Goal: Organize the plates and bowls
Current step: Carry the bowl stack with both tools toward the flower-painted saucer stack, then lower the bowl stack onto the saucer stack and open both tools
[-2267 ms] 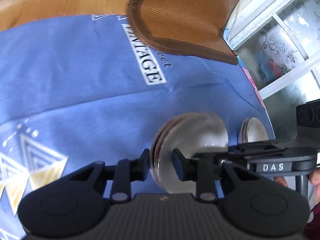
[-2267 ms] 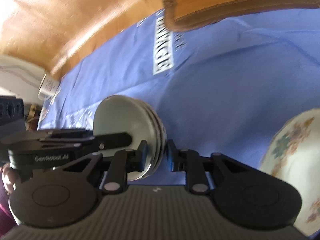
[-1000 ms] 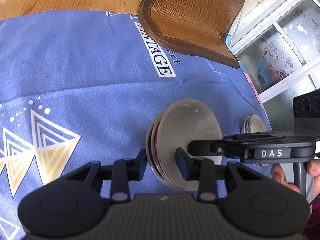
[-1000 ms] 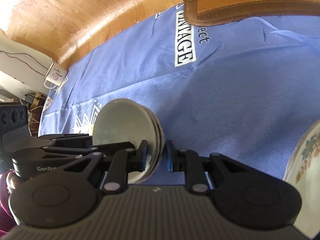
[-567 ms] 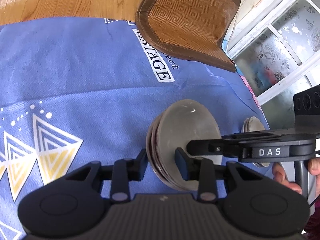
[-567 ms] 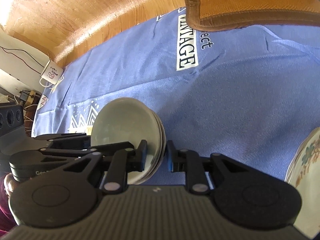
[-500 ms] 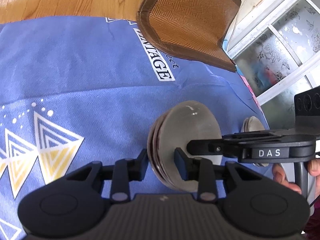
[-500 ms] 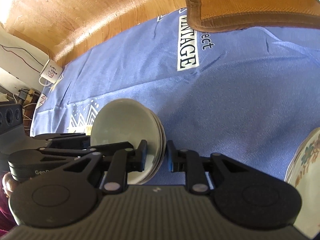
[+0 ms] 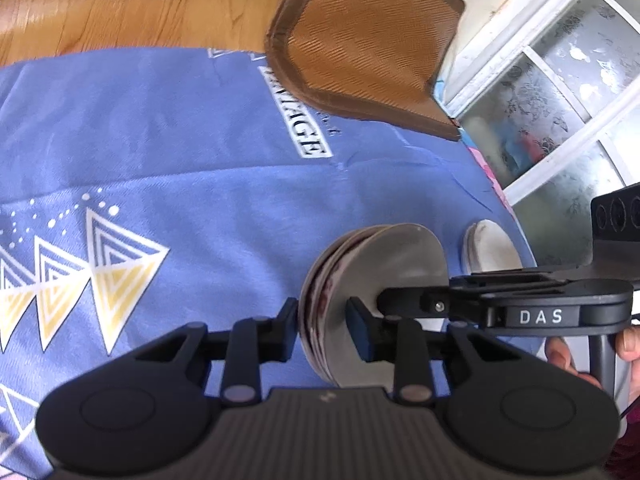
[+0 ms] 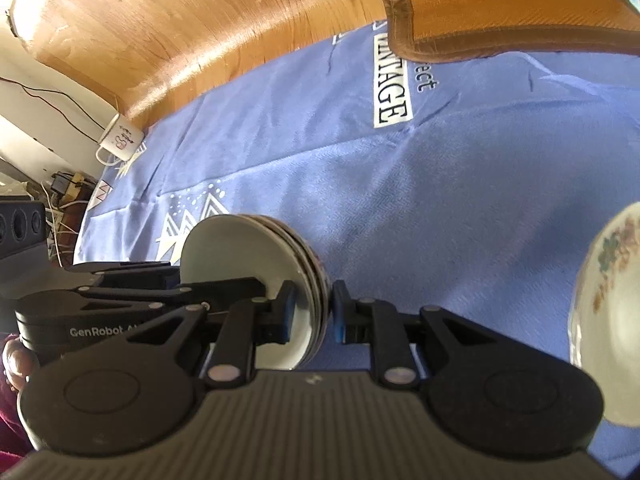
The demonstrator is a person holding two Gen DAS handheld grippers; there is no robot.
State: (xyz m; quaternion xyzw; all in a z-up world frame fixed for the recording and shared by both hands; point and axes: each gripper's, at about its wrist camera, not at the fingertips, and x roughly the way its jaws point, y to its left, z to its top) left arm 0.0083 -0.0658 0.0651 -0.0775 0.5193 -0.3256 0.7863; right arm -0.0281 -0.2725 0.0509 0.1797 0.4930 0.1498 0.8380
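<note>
Both grippers grip the same stack of small bowls (image 9: 384, 280) from opposite sides, holding it on edge above a blue tablecloth (image 9: 168, 152). In the left wrist view, the left gripper (image 9: 326, 326) has its two black fingers closed narrowly over the near rim of the stack, one finger against the dark outer side and the other against the pale grey inner face. The right gripper (image 9: 416, 300) reaches in from the right side of that view, its body marked "DAS", and a hand (image 9: 568, 356) shows beneath it. In the right wrist view, the right gripper (image 10: 312, 312) likewise pinches the rim of the stack of bowls (image 10: 248, 256) between narrowly set fingers, while the left gripper (image 10: 224, 284) comes in from the left. Beyond the stack in the left view, a second small pile of pale dishes (image 9: 490, 248) rests on the cloth near its right edge. In the right view a floral-patterned bowl (image 10: 608, 312) sits at the right edge of the frame, well apart from the held stack. The tablecloth carries white and yellow triangle prints (image 9: 116, 264) and a "VINTAGE" label (image 10: 392, 84). A brown woven chair seat (image 9: 360, 40) stands at the far edge, over a wooden floor (image 10: 160, 20). A white mug (image 10: 120, 138) lies on its side at the far left corner.
</note>
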